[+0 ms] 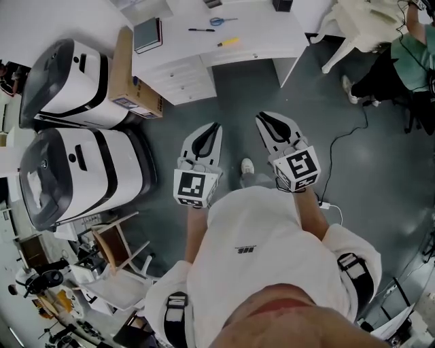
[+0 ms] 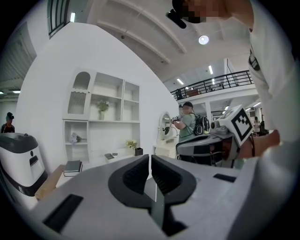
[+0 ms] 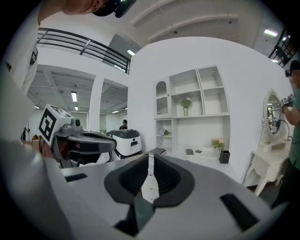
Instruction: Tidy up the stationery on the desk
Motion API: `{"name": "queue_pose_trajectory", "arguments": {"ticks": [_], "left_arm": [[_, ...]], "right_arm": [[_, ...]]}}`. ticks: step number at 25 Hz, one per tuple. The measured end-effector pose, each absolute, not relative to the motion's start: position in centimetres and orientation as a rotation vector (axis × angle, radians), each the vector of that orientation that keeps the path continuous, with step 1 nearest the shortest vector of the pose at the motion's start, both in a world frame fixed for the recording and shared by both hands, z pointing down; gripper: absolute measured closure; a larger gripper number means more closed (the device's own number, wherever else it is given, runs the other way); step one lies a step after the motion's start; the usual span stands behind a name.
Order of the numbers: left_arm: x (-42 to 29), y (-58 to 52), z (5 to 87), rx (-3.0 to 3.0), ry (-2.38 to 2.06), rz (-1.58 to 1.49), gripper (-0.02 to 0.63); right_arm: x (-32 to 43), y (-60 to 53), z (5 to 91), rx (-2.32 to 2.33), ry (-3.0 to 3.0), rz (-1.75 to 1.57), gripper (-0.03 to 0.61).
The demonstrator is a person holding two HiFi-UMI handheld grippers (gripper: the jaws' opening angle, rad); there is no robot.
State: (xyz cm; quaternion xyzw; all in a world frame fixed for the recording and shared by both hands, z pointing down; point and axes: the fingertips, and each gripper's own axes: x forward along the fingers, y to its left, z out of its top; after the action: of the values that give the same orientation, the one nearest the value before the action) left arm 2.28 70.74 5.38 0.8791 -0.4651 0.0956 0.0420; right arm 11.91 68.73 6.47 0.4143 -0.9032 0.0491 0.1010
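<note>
Tidying looks not yet begun: the left gripper (image 1: 212, 132) and right gripper (image 1: 266, 122) each have jaws together on nothing, well short of the desk (image 1: 265, 41) at twelve o'clock. The next move probably calls for stepping closer and parting the jaws over the stationery (notebook (image 1: 147, 34) at eleven; pen (image 1: 201, 30), scissors (image 1: 221, 21) and yellow stick (image 1: 228, 42) nearer twelve).

Robotics lab hall, mock white desk (image 1: 272, 34), wall shelves (image 3: 197, 103), parked white robot machines (image 1: 68, 75), mezzanine railing (image 2: 211, 84)
</note>
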Motion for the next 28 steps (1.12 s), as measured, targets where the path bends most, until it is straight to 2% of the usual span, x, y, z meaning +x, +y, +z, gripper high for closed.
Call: {"name": "queue_pose_trajectory", "arguments": {"ticks": [11,28], "left_arm": [[4.5,64.3,6.7,2.660,-1.422,0.324,0.614],[2.8,54.1,9.0,2.655,-1.337,0.315,0.614]], "right_arm": [[13.2,62.0,7.7,1.169,-2.688,0.193,0.565],[12.0,52.9,10.4,1.219,-2.598,0.268,0.565]]}}
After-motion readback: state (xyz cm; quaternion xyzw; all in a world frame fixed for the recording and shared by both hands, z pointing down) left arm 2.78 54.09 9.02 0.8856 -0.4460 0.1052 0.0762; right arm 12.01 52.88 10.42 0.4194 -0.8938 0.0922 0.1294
